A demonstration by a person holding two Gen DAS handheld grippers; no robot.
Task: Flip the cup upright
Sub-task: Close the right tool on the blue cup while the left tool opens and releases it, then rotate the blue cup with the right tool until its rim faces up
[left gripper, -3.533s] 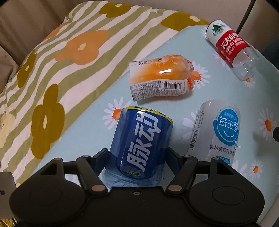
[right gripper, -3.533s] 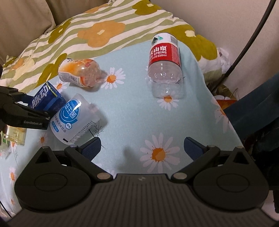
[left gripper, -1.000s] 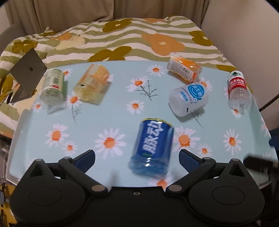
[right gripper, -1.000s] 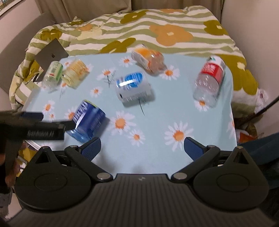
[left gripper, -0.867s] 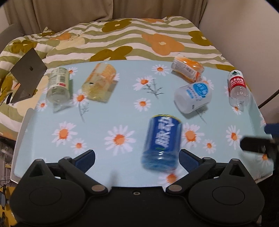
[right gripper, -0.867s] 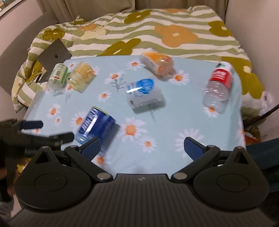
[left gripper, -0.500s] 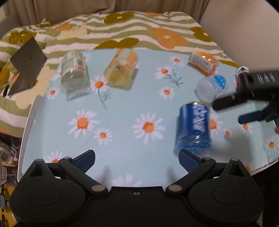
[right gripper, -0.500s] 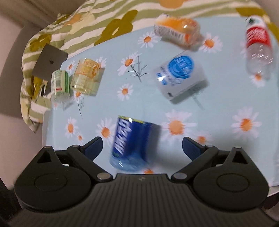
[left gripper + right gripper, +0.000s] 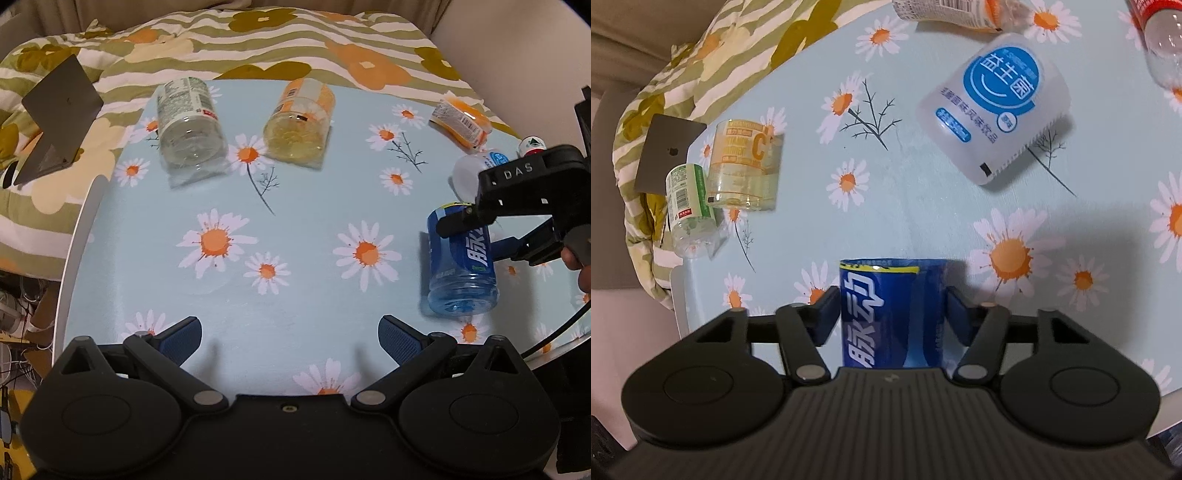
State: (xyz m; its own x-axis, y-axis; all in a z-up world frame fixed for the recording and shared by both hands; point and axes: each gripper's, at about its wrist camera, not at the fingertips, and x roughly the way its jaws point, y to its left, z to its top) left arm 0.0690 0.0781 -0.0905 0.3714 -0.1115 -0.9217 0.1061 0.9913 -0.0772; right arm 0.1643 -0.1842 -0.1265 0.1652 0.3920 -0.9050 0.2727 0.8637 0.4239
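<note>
Now your right tool [image 9: 892,312] pinches blue cut-bottle cup [image 9: 892,314] across its waist, fingers on either side. Cup sits near right end of surface [image 9: 295,229], close to near edge, closed base toward you, yellow-rimmed mouth pointing away. Whether it lies flat or stands inverted, cannot tell. Your left tool [image 9: 290,332] spread wide, holding nothing, well apart to cup's left. Right is nearer; flip turns on that axis.

Surface [image 9: 303,295]: pale blue cloth, daisy print. Lying on their sides along the far edge: green-label cup [image 9: 188,123], yellow cup [image 9: 299,123], orange-label cup [image 9: 461,122]. Near the right edge: white cup [image 9: 995,107], blue cup [image 9: 461,266], red-label bottle [image 9: 1156,33] at the far right corner.
</note>
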